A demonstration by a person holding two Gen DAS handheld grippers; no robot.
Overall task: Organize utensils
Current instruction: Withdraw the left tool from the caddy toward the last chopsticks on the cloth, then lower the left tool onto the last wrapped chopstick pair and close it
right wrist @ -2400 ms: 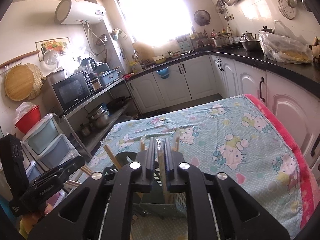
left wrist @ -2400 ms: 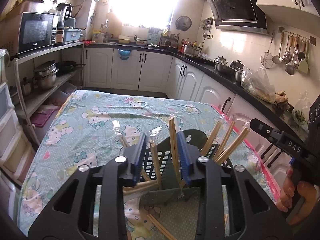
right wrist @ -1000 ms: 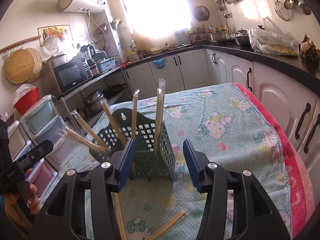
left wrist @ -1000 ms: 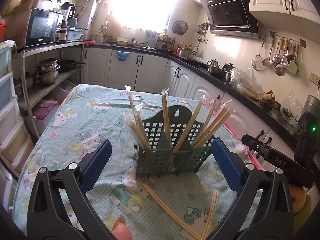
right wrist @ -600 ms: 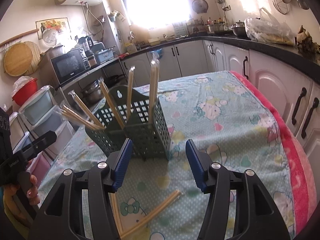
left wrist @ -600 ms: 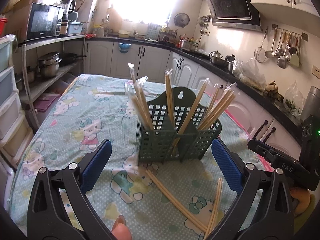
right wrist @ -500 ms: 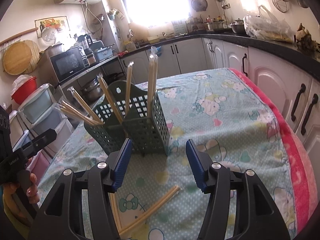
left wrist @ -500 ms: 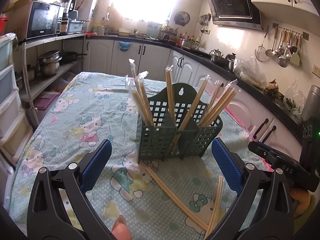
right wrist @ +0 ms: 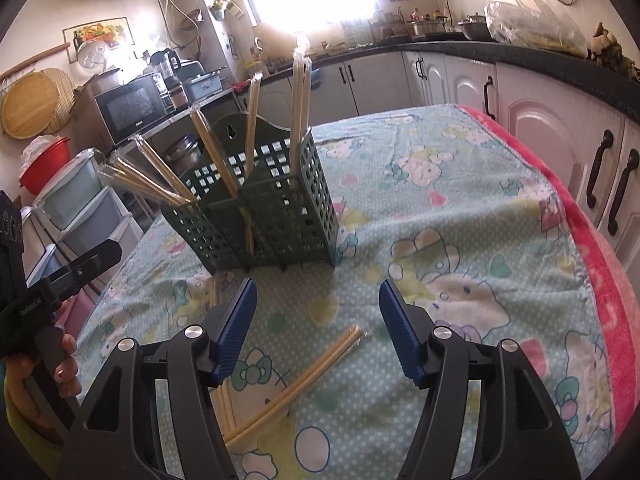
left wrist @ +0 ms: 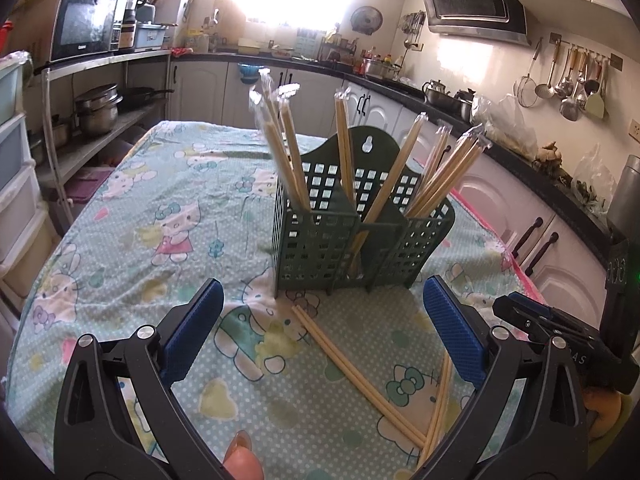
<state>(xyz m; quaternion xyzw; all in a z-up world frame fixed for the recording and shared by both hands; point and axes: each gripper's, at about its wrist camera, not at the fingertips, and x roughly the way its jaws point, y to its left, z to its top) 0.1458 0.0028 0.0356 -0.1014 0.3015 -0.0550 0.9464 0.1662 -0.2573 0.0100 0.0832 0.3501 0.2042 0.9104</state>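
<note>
while both claws hang above the surface (left wrist: 132, 216), which is covered with a light green cartoon cloth, a dark green utensil holder (left wrist: 352, 240) stands upright on the cloth in front of them. the holder has a lattice wall and is divided in compartments, and wrapped chopsticks (left wrist: 280, 148) stand in them, some nearly upright and some leaning out to the side. in the left wrist view, the left claw (left wrist: 320, 336) is spread wide, its blue pads (left wrist: 192, 336) are far apart and nothing is between them except the cloth and one loose pair of chopsticks (left wrist: 356, 372) lying flat below, which the pads do not touch. a second loose pair (left wrist: 440, 404) lies near the right pad and crosses the first one at the near end. in the right wrist view, the right claw (right wrist: 316, 328) is partly open and its jaws are opening; it holds nothing. a loose pair of chopsticks (right wrist: 304, 380) lies diagonally on the cloth under the gap of this claw, apart from the pads, and the holder (right wrist: 272, 216) stands just behind it. the left claw and the hand (right wrist: 60, 364) holding it are visible at the left edge of this view. white kitchen cabinets (right wrist: 560, 128) run along the far side.
</note>
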